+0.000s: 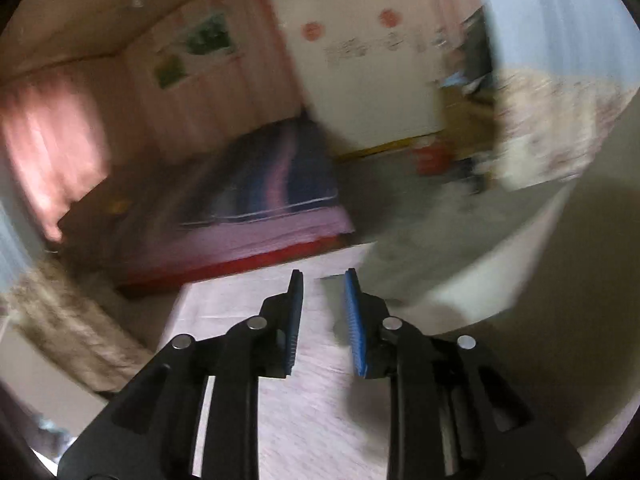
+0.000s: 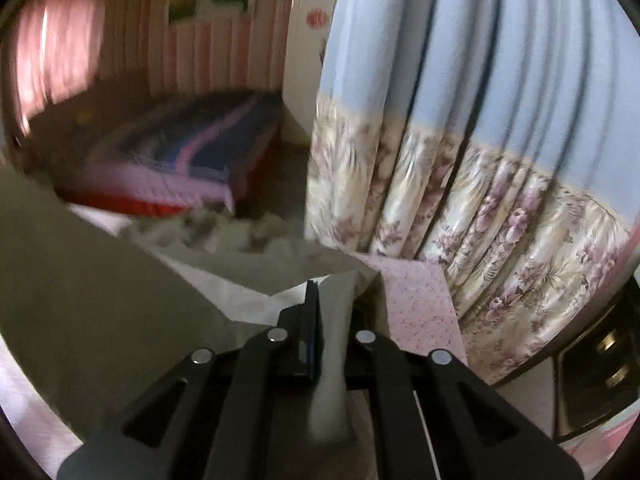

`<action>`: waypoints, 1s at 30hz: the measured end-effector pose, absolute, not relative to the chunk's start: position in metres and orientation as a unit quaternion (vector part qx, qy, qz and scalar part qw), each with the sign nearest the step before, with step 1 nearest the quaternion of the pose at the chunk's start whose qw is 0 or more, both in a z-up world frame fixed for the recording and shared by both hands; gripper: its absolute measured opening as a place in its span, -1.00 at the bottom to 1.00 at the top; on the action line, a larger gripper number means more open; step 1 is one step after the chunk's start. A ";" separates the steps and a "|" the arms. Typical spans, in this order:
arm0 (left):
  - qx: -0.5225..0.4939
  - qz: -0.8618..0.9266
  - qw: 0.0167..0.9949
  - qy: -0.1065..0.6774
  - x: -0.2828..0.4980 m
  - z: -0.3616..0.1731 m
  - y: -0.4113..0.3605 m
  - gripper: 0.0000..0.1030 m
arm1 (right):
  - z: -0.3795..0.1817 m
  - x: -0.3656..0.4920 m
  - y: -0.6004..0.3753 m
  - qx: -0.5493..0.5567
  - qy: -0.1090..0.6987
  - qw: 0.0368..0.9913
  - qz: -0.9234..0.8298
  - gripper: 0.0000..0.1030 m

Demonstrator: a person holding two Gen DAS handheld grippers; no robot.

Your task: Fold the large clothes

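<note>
Your right gripper (image 2: pixel 316 304) is clamped tight on a fold of the pale beige garment (image 2: pixel 100 280), a smooth, thin cloth that bunches up between the jaws and spreads off to the left in a broad sheet with a crisp diagonal edge. In your left wrist view that same garment (image 1: pixel 540 264) sweeps across the right side, apart from your left gripper (image 1: pixel 323 284): its jaws stand a narrow way apart with nothing between them, and the ribbed blue pads (image 1: pixel 354 320) are bare. Under both grippers lies a pink speckled tabletop (image 2: pixel 416 304), matte and flat. Beyond it, a bed (image 1: pixel 260 208) with a striped purple and blue cover over a red base. To your right hangs a pleated curtain (image 2: pixel 460 140), light blue above, floral below. The white wall (image 1: pixel 360 80) carries red dots and small marks, too blurred to read.
</note>
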State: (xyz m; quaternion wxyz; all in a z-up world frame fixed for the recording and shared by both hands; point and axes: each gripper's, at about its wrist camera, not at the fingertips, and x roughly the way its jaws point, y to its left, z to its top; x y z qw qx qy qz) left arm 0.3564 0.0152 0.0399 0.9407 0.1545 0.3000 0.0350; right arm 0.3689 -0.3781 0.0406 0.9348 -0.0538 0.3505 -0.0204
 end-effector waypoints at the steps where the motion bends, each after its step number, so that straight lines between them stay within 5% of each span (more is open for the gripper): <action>1: 0.111 0.010 0.935 0.336 0.379 0.026 0.028 -0.59 | 0.029 0.380 -0.380 -0.055 0.360 0.931 -0.020 -0.94; 7: 0.053 0.017 0.914 0.402 0.419 -0.022 0.064 -0.62 | -0.054 0.435 -0.404 0.013 0.466 0.884 -0.022 -0.90; 9: 0.065 0.021 0.912 0.404 0.410 -0.025 0.068 -0.19 | -0.054 0.434 -0.414 0.049 0.469 0.882 -0.011 -0.87; 11: 0.079 0.024 0.915 0.395 0.397 -0.019 0.069 0.32 | -0.043 0.428 -0.425 0.091 0.462 0.882 0.008 -0.51; 12: 0.083 0.019 0.918 0.387 0.389 -0.015 0.067 0.52 | -0.031 0.421 -0.431 0.113 0.447 0.887 0.020 0.06; 13: 0.086 0.012 0.921 0.379 0.378 -0.009 0.065 0.59 | -0.020 0.416 -0.434 0.124 0.433 0.892 0.025 0.43; 19: 0.086 -0.028 0.925 0.368 0.342 0.006 0.034 0.82 | 0.028 0.360 -0.438 0.086 0.369 0.926 -0.002 0.52; 30: 0.103 -0.083 0.923 0.362 0.297 0.022 -0.020 0.91 | -0.018 0.296 -0.419 -0.074 0.396 0.915 -0.037 0.49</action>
